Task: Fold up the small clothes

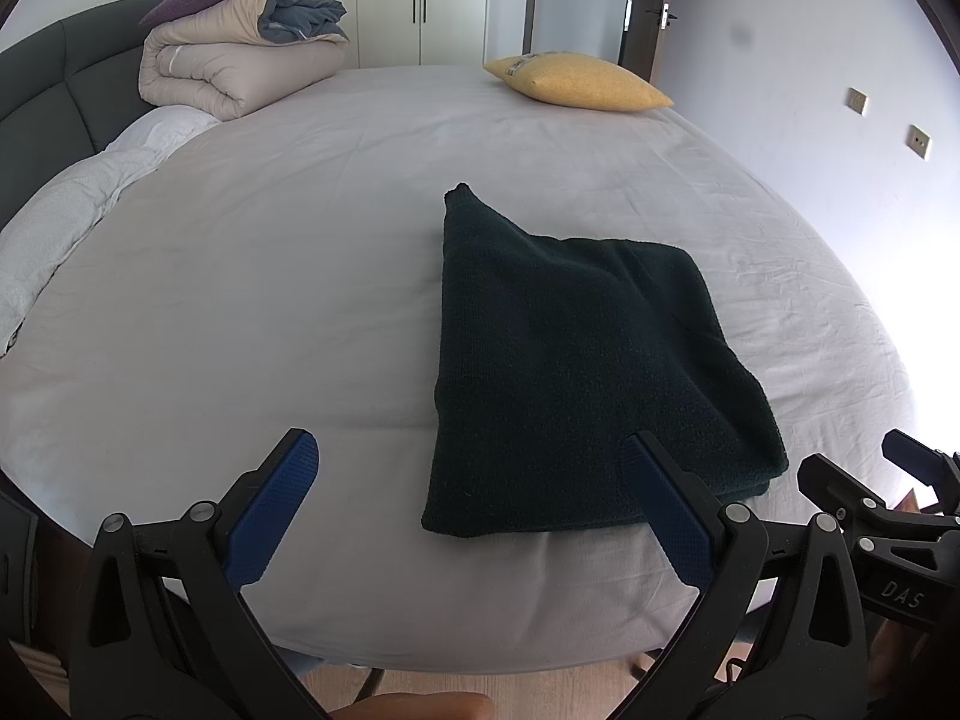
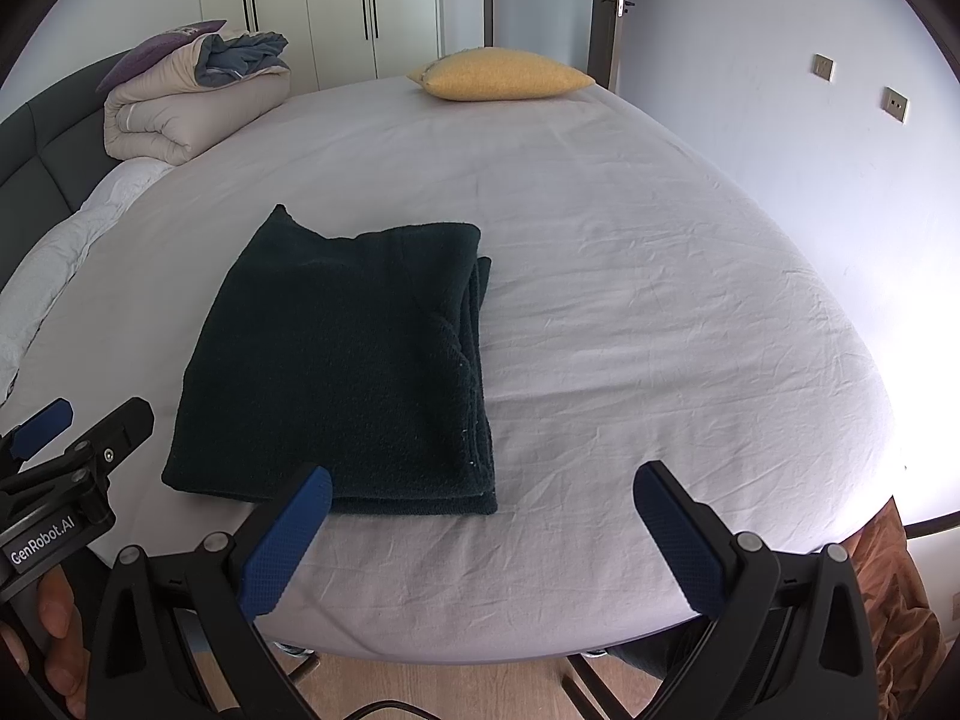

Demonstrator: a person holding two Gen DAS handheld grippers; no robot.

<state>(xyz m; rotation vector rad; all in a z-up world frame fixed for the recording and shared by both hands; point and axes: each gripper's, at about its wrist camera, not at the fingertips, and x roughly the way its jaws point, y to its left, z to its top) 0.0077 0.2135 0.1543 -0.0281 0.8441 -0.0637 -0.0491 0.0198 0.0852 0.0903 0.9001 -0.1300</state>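
Folded dark sweater [image 1: 576, 372] flat on the bed [image 1: 270, 276], near its front edge, one corner poking toward the yellow pillow [image 1: 576, 81]. Left hand-held gripper [image 1: 474, 480] spread wide, gripping nothing, just before the sweater's near edge. Right hand-held gripper [image 2: 480, 510] likewise wide apart and empty, beside the sweater's near right corner. Rolled duvet [image 2: 186, 114] far behind the sweater, by the headboard.
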